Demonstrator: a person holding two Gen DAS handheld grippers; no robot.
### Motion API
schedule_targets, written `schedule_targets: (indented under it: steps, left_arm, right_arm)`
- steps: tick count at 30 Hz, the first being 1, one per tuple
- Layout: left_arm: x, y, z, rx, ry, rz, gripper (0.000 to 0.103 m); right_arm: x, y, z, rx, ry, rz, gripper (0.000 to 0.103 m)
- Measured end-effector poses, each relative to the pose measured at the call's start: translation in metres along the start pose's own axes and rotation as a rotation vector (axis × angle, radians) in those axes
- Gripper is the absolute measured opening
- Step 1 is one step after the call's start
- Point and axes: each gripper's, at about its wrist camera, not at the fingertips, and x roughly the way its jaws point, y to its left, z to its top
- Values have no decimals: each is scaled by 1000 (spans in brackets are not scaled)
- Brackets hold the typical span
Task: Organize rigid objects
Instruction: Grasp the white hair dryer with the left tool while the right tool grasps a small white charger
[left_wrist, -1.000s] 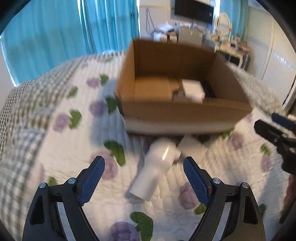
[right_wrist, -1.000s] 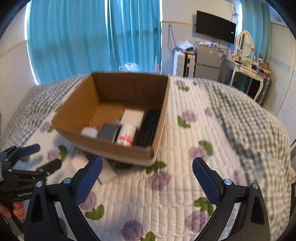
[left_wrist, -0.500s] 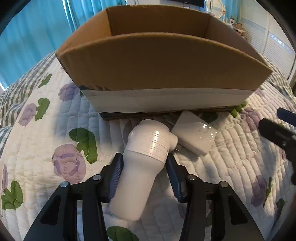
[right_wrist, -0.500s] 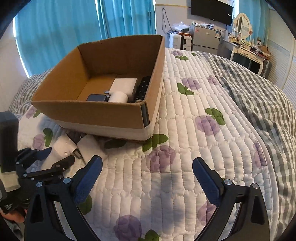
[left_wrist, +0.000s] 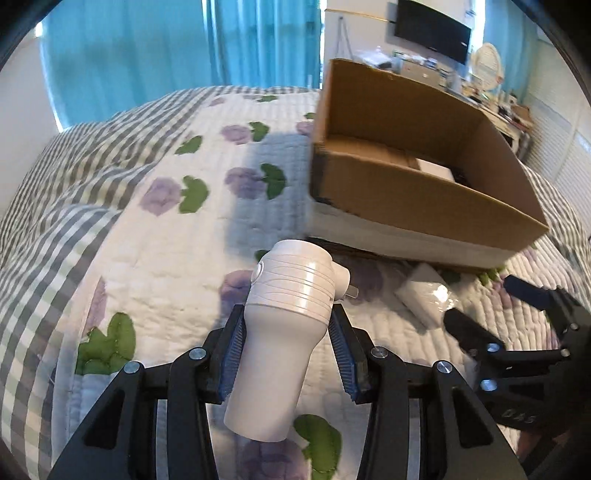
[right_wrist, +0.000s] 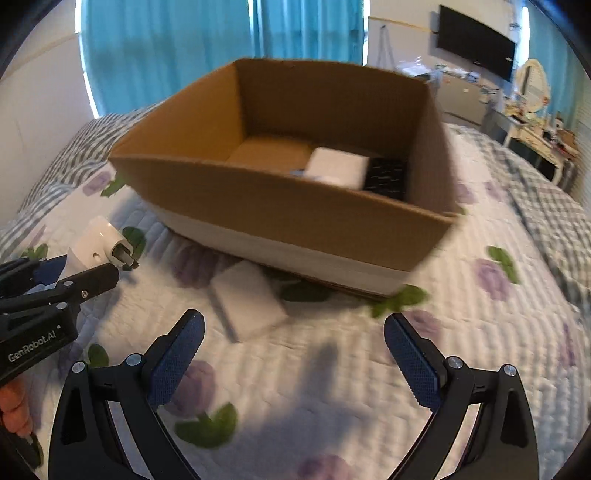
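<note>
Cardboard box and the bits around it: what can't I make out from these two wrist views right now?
- Cardboard box contents: near wall hides most, both views; motion blur.
- White device in the left claw: whether lifted off the quilt, unclear.
- White packet: blurred in the right wrist view, label unreadable.

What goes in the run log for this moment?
left claw: shut on white device | right claw: open, over white packet | cardboard box: partly filled
</note>
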Motion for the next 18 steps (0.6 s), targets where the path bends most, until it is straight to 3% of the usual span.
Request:
schedule_targets:
  steps: [7,12,15,16,18]
  left_arm:
    - [2,-2,0,-19,6,-23,45]
    - [3,-4,-2,-7,17,-29,45]
    - [7,-8,-5,13,29,-20,45]
    - [8,-9,-5,20,31,-15,45]
    - [7,-11,-6,28,34,-13,45]
  right_arm:
    - [39,21,8,-37,41,13,98]
    - [58,34,8,-71,87,-13,87]
    - [58,38,6,-89,80,-48,70]
    - [56,37,5,-90,75,-62,57]
    - [52,37,3,-92,69,-52,51]
